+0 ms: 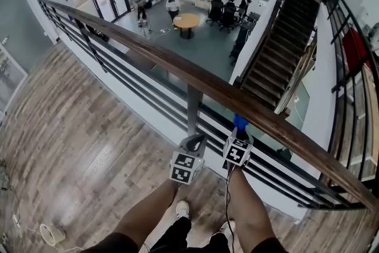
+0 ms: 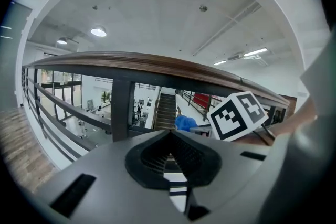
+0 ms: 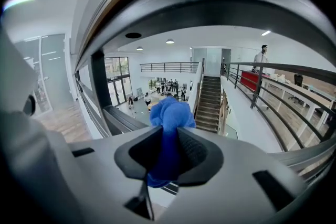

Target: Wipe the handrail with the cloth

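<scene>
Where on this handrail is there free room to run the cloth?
The handrail is bare on top all along, both sides of the post. Tight only underneath, where the right gripper holds the cloth just below it.

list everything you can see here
handrail: 1, brown wood, runs across the view
post: 1, dark grey, under handrail
cloth: 1, blue, in right gripper, close under handrail
floor: wood planks, left
roll: 1, pale, on floor, bottom left
stairs: 1 flight, dark, right
table: 1, round, wood, lower level
people: several, lower level
left gripper: grey, shut, empty
right gripper: grey, shut on cloth
legs: 2, bottom edge
</scene>
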